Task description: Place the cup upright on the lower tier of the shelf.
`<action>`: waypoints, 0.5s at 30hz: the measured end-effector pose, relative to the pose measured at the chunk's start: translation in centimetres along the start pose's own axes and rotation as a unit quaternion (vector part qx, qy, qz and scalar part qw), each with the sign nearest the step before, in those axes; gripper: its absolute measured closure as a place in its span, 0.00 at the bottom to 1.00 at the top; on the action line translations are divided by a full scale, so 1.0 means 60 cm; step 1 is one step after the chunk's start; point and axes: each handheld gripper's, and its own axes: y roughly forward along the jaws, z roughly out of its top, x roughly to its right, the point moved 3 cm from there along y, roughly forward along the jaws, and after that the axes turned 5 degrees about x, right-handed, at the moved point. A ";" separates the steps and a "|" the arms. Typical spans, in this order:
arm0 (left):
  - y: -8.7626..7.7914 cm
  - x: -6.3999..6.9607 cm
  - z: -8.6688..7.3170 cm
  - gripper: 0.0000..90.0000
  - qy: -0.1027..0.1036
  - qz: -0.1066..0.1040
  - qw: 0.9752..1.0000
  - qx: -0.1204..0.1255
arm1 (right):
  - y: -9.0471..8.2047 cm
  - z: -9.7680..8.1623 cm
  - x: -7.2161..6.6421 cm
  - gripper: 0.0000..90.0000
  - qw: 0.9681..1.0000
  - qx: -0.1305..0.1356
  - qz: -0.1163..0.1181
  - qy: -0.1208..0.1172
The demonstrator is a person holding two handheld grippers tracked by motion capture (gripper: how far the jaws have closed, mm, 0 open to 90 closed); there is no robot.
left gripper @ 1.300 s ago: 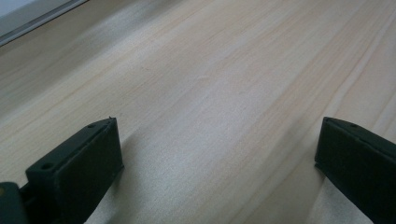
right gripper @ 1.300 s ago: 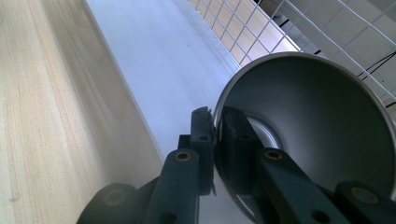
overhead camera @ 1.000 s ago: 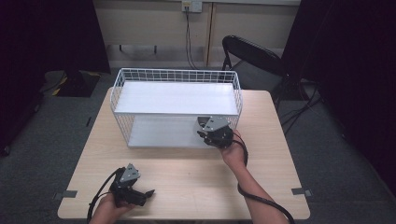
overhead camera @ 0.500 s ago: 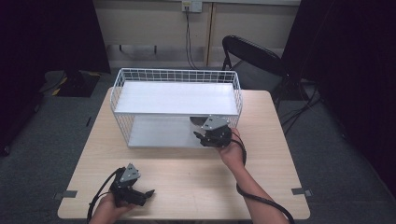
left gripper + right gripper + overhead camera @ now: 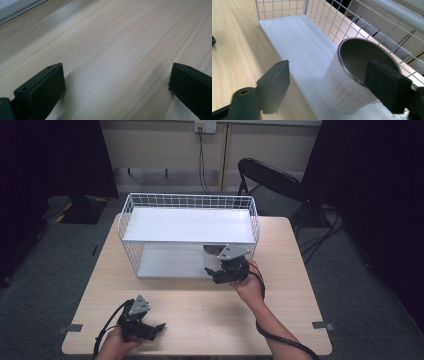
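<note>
Two handheld grippers are in play over a pale wooden tabletop [image 5: 200,305]. The right gripper [image 5: 327,82] sits at the open front of a white wire-mesh rack with two white shelves [image 5: 150,200], near its right end. A brushed-metal cylindrical cup [image 5: 352,80] stands upright on the rack's lower shelf [image 5: 294,42], close to the mesh wall behind it. The right gripper's jaws have just been opening and now stand wide; the cup is partly between them, with one jaw overlapping the rim in the right gripper view and the other well clear of the cup's side. No pad appears to press on the metal, so the cup is judged released and resting on its own base.

The left gripper [image 5: 115,82] lies low near the tabletop's front-left edge, jaws spread, nothing between them.

Risks noted:
- The jaw at the rim may hook or drag the cup when the gripper draws back, tipping it or sliding it toward the shelf's front edge. A straight pull-out along the jaws' own line would lessen this.
- The upper shelf [image 5: 190,225] sits just above the gripper; lifting early could strike it and jolt the rack.
- The cup is light and smooth by appearance; a small knock would likely shift it.
</note>
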 end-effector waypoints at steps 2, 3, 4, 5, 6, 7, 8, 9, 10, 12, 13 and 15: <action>0.000 0.000 0.000 0.00 0.000 0.000 1.000 0.000 | -0.002 0.001 -0.003 0.18 1.000 -0.001 0.002 0.000; 0.000 0.000 0.000 0.00 0.000 0.000 1.000 0.000 | -0.004 0.002 -0.005 0.17 1.000 -0.001 0.006 0.000; 0.000 0.000 0.000 0.00 0.000 0.000 1.000 0.001 | -0.005 0.002 -0.006 0.15 1.000 -0.002 0.008 0.003; 0.000 0.000 0.000 0.00 0.000 0.000 1.000 0.001 | -0.006 0.003 -0.007 0.15 1.000 -0.004 0.013 0.008; 0.000 0.000 0.000 0.00 0.000 0.000 1.000 0.001 | -0.007 0.003 -0.008 0.15 1.000 -0.005 0.018 0.013; 0.000 0.000 0.000 0.00 0.000 0.000 1.000 0.000 | -0.008 0.002 -0.010 0.15 1.000 -0.003 0.021 0.016; 0.000 0.000 0.000 0.00 0.000 0.000 1.000 0.000 | -0.008 0.002 -0.012 0.15 1.000 -0.006 0.022 0.016; 0.000 0.000 0.000 0.00 0.000 0.000 1.000 0.000 | -0.008 0.001 -0.014 0.14 1.000 -0.013 0.023 0.014; 0.000 0.000 0.000 0.00 0.000 0.000 1.000 0.000 | -0.009 0.000 -0.016 0.14 1.000 -0.014 0.020 0.010; 0.000 0.000 0.000 0.00 0.000 0.000 1.000 0.000 | -0.012 -0.001 -0.021 0.14 0.999 -0.015 0.033 0.009; 0.000 0.000 0.000 0.00 0.000 0.000 1.000 0.000 | -0.014 -0.001 -0.022 0.14 0.999 -0.016 0.033 0.013; 0.000 0.000 0.000 0.00 0.000 0.000 1.000 0.000 | -0.017 -0.002 -0.025 0.15 0.999 -0.015 0.041 0.020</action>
